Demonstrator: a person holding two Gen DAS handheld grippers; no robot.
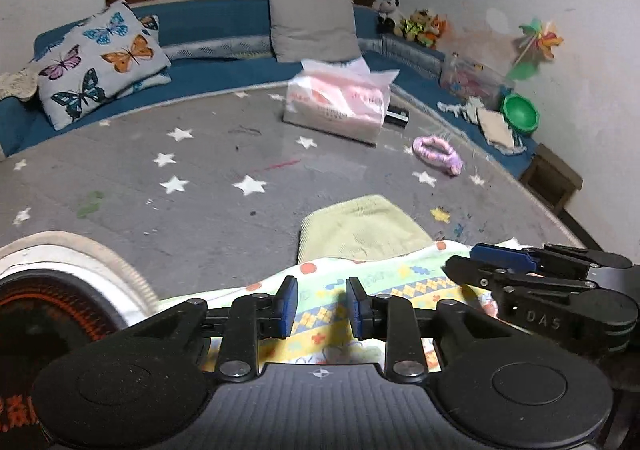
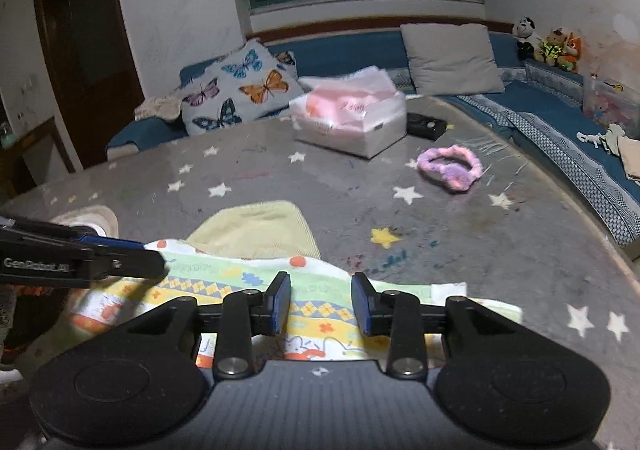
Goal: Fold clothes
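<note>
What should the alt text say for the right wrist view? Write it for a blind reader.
The right claw hovers open over a colourful patterned cloth garment lying on a grey star-printed table; the left claw reaches in from the left edge. Behind lie a pale yellow folded cloth, a pink fluffy headband and a plastic-wrapped tissue pack.

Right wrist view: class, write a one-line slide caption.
Right gripper with jaws open above a patterned cloth on a star-print table, left gripper alongside.
</note>
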